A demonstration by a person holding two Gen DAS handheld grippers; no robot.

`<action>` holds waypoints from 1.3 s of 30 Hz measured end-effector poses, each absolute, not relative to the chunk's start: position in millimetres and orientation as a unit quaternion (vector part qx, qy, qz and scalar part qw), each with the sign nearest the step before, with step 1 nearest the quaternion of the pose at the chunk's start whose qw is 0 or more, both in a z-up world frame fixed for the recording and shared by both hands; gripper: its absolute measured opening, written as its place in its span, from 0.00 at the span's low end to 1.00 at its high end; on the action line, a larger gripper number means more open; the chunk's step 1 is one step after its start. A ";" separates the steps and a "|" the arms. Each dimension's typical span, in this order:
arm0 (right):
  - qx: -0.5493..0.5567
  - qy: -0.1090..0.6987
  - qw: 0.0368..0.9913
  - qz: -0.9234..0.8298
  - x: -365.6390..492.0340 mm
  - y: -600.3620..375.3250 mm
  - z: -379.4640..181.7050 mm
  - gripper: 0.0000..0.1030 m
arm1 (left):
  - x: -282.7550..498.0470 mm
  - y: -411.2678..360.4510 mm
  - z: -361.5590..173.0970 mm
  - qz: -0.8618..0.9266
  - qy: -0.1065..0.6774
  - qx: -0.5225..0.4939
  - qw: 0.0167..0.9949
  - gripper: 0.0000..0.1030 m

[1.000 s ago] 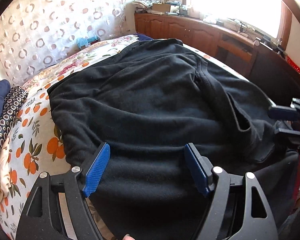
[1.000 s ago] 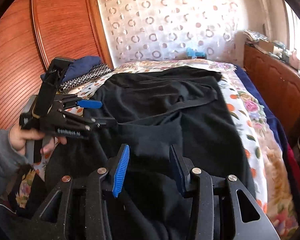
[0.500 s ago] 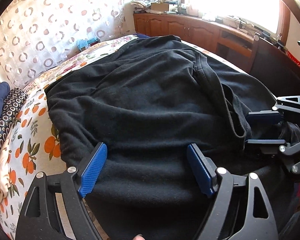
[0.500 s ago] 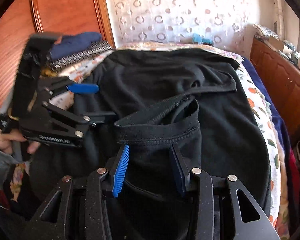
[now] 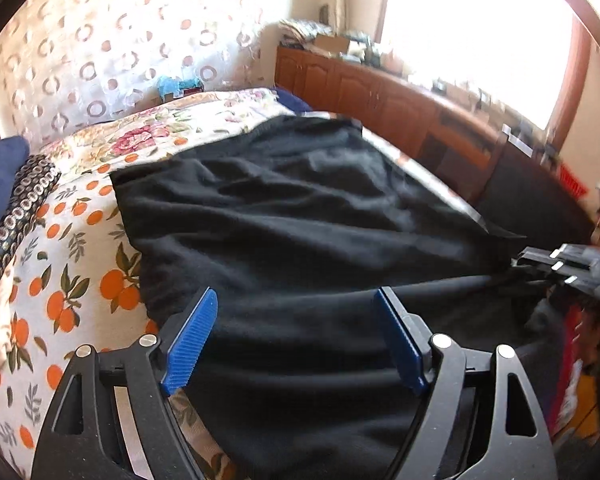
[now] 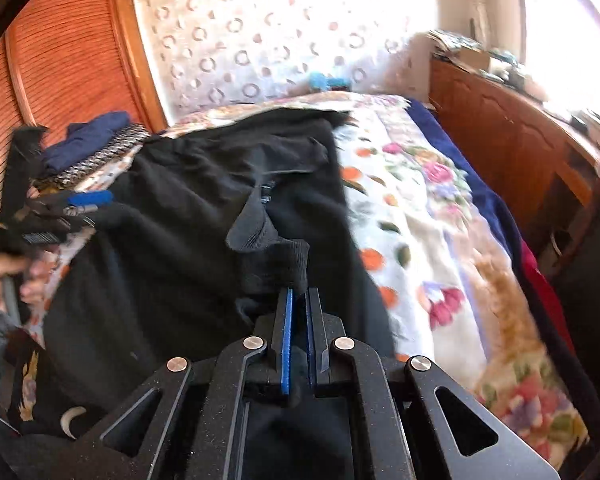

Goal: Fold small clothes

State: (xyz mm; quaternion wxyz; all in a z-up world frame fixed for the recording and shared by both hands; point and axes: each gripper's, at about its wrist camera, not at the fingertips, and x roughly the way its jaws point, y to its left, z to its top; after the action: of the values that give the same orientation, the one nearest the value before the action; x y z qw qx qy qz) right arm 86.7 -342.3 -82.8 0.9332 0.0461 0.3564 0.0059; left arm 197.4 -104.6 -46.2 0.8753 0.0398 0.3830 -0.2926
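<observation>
step in hand: first grasp on the black garment (image 6: 204, 248), spread on the bed (image 6: 432, 240). right gripper (image 6: 298, 300) has just been closing, now clenched on the ribbed hem (image 6: 292, 256); left gripper (image 5: 296, 336) gapes, empty, over the cloth. next, likely: left takes an edge, then fold over.

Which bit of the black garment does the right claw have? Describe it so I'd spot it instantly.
Start at the bed with the orange-and-flower bedspread; the black garment covers its left side. At the garment's near edge, the right claw is shut on a ribbed cuff-like band. Unlike the flat plain cloth around it, this band is ridged and pulled up into a peak.
</observation>
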 end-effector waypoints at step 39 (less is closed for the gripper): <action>-0.075 0.369 0.910 0.174 326.4 -371.3 -48.9 0.02 | 376.7 -64.7 -73.8 -0.214 0.441 0.005 0.871 0.79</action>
State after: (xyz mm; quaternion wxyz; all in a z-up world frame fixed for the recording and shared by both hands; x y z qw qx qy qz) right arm 326.4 -371.3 -48.9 0.9101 -0.0748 0.3689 0.1735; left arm 376.7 -64.7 -73.8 0.8714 0.0047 0.4413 -0.2142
